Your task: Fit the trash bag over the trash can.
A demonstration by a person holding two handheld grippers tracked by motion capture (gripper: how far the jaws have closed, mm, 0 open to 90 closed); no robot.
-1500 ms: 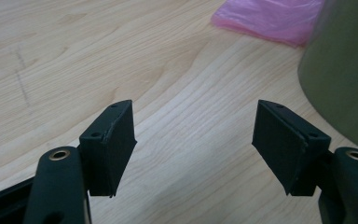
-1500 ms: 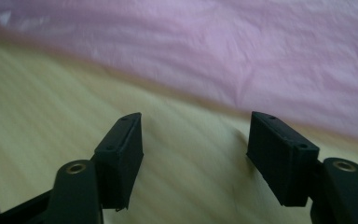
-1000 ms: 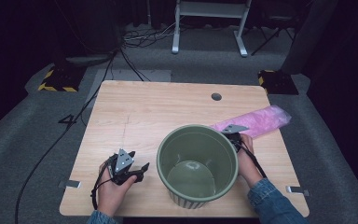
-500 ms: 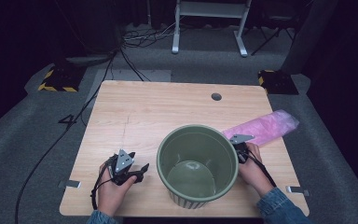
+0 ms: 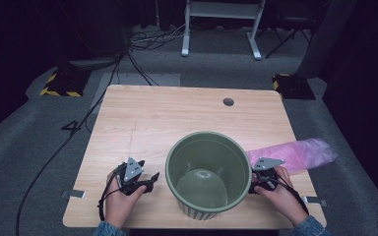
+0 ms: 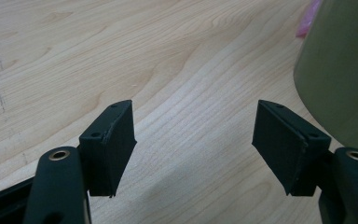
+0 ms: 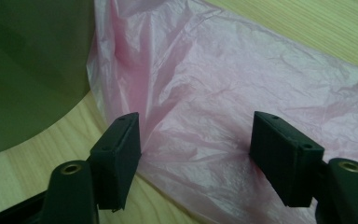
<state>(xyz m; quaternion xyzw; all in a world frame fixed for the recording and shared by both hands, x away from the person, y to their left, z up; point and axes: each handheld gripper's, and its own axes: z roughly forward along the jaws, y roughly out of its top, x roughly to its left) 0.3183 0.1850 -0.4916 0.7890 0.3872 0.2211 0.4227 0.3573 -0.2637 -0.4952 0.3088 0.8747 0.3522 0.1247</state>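
In the right gripper view the jaws of the right gripper (image 7: 196, 154) stand wide apart with nothing between them, poised over the crumpled thin pink plastic bag (image 7: 242, 107) that lies flat across the centre and right of that frame, its edge touching the round olive-green plastic bin (image 7: 28, 70) at upper left. To take the film well, the jaws should come down onto a raised wrinkle near that edge and pinch a fold rather than scrape the light wooden bench (image 5: 177, 118). The left gripper (image 6: 196, 144) is likewise spread and empty, low over bare wood, with the bin at the right edge of its frame; it could steady the bin.
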